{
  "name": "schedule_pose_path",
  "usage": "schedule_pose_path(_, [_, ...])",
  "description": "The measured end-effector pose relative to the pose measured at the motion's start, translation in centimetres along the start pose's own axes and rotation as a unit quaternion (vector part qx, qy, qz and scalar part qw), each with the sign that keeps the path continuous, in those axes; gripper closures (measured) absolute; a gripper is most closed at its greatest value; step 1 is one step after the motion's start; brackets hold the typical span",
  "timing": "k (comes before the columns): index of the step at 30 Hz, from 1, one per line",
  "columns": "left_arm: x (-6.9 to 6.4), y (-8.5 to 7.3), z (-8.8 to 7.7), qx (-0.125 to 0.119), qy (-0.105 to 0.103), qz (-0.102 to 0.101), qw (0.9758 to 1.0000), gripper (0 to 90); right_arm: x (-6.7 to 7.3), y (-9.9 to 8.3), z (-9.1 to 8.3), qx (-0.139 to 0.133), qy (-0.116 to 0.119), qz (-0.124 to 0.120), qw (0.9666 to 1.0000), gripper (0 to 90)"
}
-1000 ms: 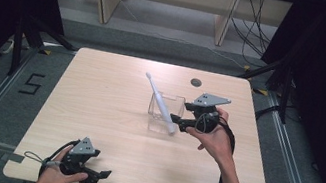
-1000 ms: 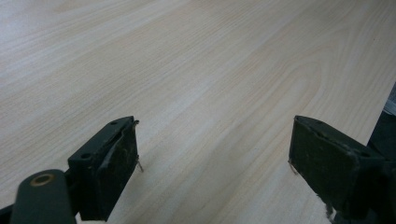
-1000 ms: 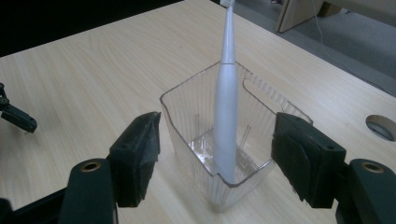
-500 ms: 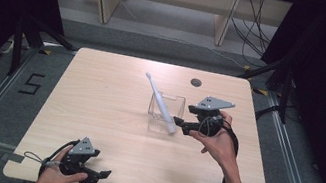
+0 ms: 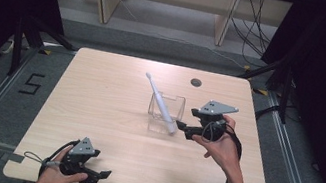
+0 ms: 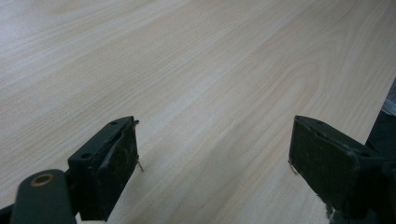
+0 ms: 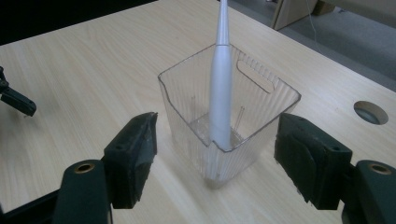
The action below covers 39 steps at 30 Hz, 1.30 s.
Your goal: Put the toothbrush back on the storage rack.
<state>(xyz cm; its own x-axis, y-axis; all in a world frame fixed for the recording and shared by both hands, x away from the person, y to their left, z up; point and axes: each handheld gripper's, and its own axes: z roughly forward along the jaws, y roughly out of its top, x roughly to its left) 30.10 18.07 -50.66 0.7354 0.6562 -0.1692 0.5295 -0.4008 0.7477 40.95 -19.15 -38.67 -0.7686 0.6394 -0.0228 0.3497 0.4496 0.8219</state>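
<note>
Toothbrush [image 5: 161, 105] leans in clear bin [image 5: 165, 115], head far-left; both grippers' fingers spread.

One toothbrush [image 5: 161, 104], one clear bin [image 5: 165, 114] (ribbed), two grippers, one table [image 5: 96, 110].

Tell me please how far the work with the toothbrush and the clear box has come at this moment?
Done, it seems: the white toothbrush stands leaning inside the clear box, its base at the bottom. In hand: nothing; the right claw is open, its jaws apart on either side of the box without touching it. The left claw is open over the bare table near the person. What is left I cannot judge, perhaps only drawing the right claw away.
</note>
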Motion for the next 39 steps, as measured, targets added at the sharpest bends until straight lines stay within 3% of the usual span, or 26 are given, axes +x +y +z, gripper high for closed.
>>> schedule_pose_path(5, [0.0,0.0,0.0,0.000,0.000,0.000,1.0000,14.9,-0.1,-0.4,-0.2,-0.002,-0.010,-0.006,0.9999,29.7])
schedule_pose_path(10, [0.0,0.0,0.0,0.000,-0.001,0.001,1.0000,14.9,0.1,-0.8,-0.3,0.006,-0.008,0.004,0.9999,29.4])
schedule_pose_path(11, [0.0,0.0,0.0,0.000,-0.001,0.001,1.0000,14.9,0.0,-0.9,-0.4,0.005,-0.011,-0.006,0.9999,29.2])
schedule_pose_path(12, [0.0,0.0,0.0,-0.001,-0.001,0.001,1.0000,14.9,0.2,-0.9,-0.5,0.009,-0.008,0.009,0.9999,28.9])
schedule_pose_path(18, [0.0,0.0,0.0,0.000,0.000,0.000,1.0000,14.9,0.1,-1.2,-0.6,0.002,-0.009,-0.002,1.0000,28.4])
schedule_pose_path(34, [0.0,0.0,0.0,-0.002,-0.001,0.001,1.0000,14.9,0.5,-2.5,-1.1,0.015,-0.016,-0.013,0.9997,26.8])
schedule_pose_path(39, [0.0,0.0,-0.1,-0.002,-0.001,0.001,1.0000,14.9,0.8,-2.9,-1.3,0.018,-0.013,-0.007,0.9997,26.6])
